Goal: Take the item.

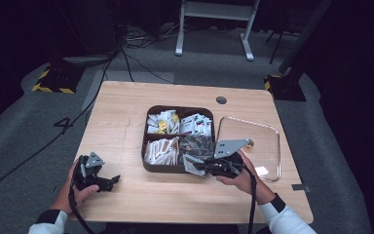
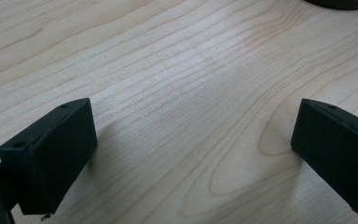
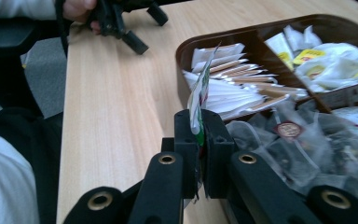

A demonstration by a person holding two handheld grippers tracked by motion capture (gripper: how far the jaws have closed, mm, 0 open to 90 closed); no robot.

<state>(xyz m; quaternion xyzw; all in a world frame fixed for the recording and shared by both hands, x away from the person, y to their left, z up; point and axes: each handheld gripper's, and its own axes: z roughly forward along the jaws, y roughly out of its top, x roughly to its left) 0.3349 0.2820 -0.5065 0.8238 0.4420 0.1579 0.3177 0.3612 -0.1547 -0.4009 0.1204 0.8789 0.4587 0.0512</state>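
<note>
The right tongs (image 3: 199, 140) pinch a packet (image 3: 200, 93) by the brown box (image 1: 148, 146). Next, drop it inside. The left tongs (image 2: 191, 154) rest wide apart.

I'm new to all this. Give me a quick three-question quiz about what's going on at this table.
1. True or false: the right tongs are clamped on a thin white sachet with green print.
2. How many compartments does the dark brown rounded plastic tray have? A) two B) four C) six
3. Fill in: the left tongs are open over the bare light wooden ___.

Key: 1 true. 2 B. 3 table; in the left gripper view the jaws stand wide apart with nothing between them.
</note>
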